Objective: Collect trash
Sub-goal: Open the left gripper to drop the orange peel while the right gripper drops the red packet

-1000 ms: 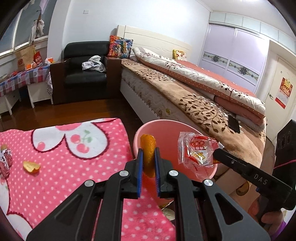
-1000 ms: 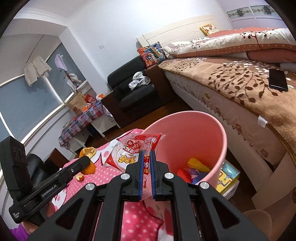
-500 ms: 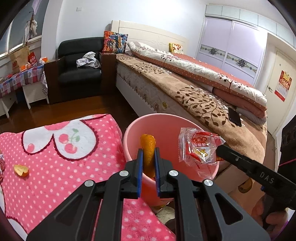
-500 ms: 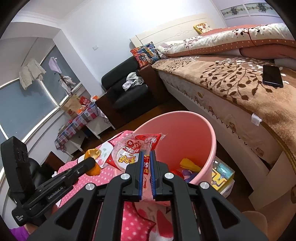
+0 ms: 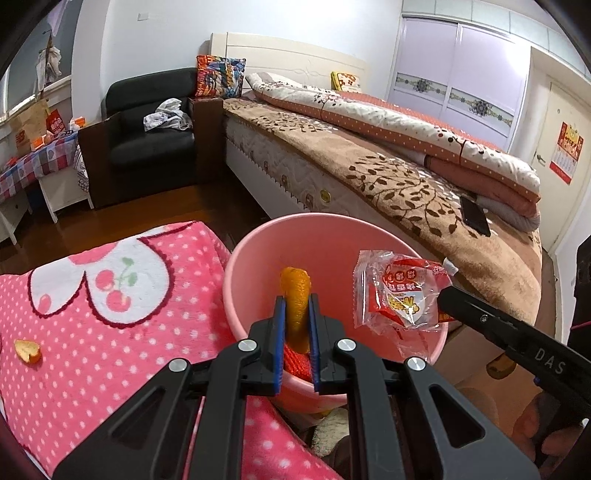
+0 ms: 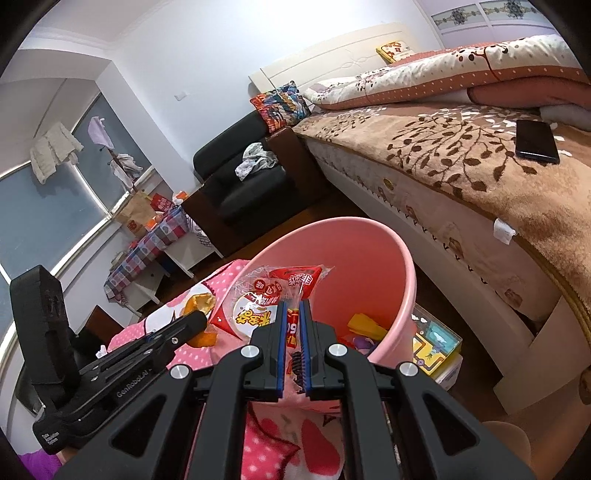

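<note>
Over the pink bin (image 5: 236, 295), your left gripper (image 5: 295, 325) pinches soft orange peel (image 5: 295, 295); right gripper (image 6: 291, 332) clamps the crinkly, featherlight wrapper (image 6: 255, 306) by its edge.

You get bright, even indoor light from above; the ceiling (image 6: 229, 14) blows out white in the right wrist view. The window (image 6: 33, 206) looks dark grey-blue. Both views are sharp, without motion blur. Fisheye bending curves the wardrobe (image 5: 458, 74), and black vignette fills your corners
</note>
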### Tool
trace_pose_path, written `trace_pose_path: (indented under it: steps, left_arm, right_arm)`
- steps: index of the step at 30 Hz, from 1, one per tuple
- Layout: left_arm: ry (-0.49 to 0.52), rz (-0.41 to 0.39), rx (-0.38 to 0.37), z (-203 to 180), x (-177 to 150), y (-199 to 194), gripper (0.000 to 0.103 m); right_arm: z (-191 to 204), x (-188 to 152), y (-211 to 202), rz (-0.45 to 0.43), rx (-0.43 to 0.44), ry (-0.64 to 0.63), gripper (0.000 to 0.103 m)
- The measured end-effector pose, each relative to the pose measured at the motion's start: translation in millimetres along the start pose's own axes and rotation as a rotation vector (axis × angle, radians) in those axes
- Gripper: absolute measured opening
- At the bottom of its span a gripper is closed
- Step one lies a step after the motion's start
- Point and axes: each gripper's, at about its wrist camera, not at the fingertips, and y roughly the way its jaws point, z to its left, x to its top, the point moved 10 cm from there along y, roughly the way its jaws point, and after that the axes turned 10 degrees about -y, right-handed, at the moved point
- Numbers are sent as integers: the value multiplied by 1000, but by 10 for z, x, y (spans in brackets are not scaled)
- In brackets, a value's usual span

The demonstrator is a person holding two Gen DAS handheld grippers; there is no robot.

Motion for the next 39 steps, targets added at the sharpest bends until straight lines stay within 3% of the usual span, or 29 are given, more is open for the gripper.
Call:
trace_pose_path:
  steps: [11,29,33,35,39]
  left_arm:
    - [14,41,6,-3,-71,206,11]
    - [-29,107,-56,6,-184,393,11]
    - [-37,113,-70,-3,-186,396,15]
    - [-43,113,-73,-4,-178,396,25]
    - [-53,105,-80,0,-161,370,27]
  right_arm:
    - [-132,-12,98,9,-29,6,6]
    - [-199,-30,228,20,-57,1,6]
    - [-198,-31,237,20,-58,0,7]
    - [-199,-31,243,20,-58,0,7]
    - [-202,-29,240,21,-59,0,7]
